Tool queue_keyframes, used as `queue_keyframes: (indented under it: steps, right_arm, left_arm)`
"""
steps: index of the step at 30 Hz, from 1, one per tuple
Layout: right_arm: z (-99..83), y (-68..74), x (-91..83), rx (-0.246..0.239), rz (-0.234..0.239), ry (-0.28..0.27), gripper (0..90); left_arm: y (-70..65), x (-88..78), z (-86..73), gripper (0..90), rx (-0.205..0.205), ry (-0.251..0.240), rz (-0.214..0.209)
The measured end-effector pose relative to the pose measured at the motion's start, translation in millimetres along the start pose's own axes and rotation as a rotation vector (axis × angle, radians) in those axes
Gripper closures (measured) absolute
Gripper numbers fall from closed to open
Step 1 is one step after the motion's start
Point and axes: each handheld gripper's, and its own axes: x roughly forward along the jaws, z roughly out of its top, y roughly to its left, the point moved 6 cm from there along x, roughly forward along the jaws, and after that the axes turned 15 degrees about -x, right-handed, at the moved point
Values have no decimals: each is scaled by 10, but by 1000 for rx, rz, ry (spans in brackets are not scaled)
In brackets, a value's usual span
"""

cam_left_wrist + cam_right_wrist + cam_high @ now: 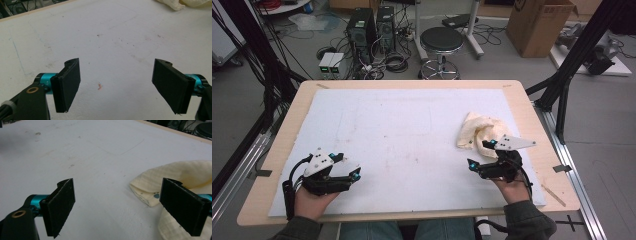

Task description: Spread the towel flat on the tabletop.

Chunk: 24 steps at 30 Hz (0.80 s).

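The crumpled cream waffle-weave cloth (479,132) sits on the right side of the white foam mat (402,145) covering the pale wooden table (282,130), just past the right gripper (480,156); left gripper (357,172) well apart, near-left.

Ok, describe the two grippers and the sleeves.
Both the left gripper and right gripper have black bodies, teal metal fittings, flat black rectangular pads and a grey three-cornered plate on top. A black cable trails from each. The sleeves are dark grey-green.
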Motion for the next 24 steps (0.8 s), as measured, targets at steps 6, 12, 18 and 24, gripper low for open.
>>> queue_keyframes:
  steps: [6,12,18,24]
  right_arm:
    - [66,-210,-35,4,-19,22,125]
    - [128,-357,-51,11,-29,25,134]
    - [231,-550,-100,9,-50,54,135]
    - [345,-706,-108,3,-65,68,141]
  left_arm:
    - [17,0,10,233,-5,-9,7]
    - [15,-2,16,233,-5,-13,7]
    - [14,-12,19,233,-4,-15,8]
    - [18,-14,22,233,-3,-16,11]
